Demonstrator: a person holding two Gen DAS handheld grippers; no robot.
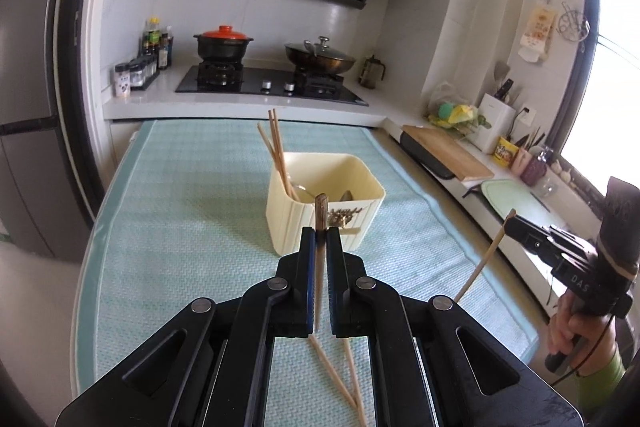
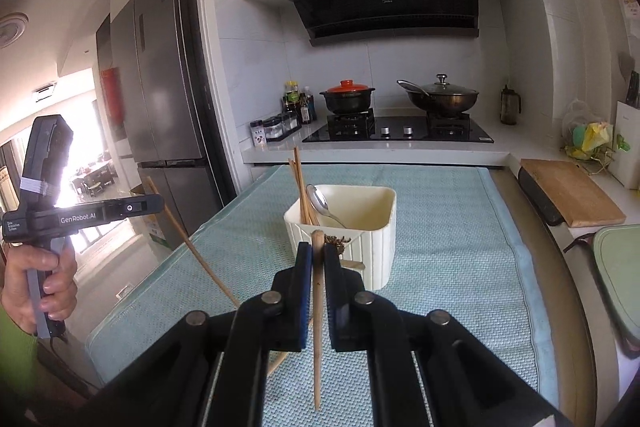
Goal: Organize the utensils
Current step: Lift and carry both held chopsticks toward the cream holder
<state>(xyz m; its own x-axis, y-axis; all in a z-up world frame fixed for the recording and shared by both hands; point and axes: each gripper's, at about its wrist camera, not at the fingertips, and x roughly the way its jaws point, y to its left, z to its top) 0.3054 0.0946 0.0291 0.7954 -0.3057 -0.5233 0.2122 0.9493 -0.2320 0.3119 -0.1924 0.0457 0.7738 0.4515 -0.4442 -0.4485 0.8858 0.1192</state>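
Observation:
In the left wrist view my left gripper (image 1: 321,233) is shut on a dark-tipped wooden chopstick (image 1: 319,287), held upright above the mat. Beyond it stands the cream utensil holder (image 1: 292,223) with chopsticks (image 1: 276,143) and a spoon (image 1: 304,191) inside. My right gripper (image 1: 511,225) is at the far right, shut on a slanting chopstick (image 1: 482,263). In the right wrist view my right gripper (image 2: 317,251) clamps a pale chopstick (image 2: 317,327) before the holder (image 2: 380,251) and its spoon (image 2: 320,201). My left gripper (image 2: 159,205) is at the left, its chopstick (image 2: 196,251) hanging down.
Two loose chopsticks (image 1: 340,383) lie crossed on the teal mat (image 1: 180,227) under my left gripper. Behind the mat is a stove (image 2: 396,133) with two pots. A wooden cutting board (image 2: 572,191) lies on the right counter and a fridge (image 2: 160,87) stands at the left.

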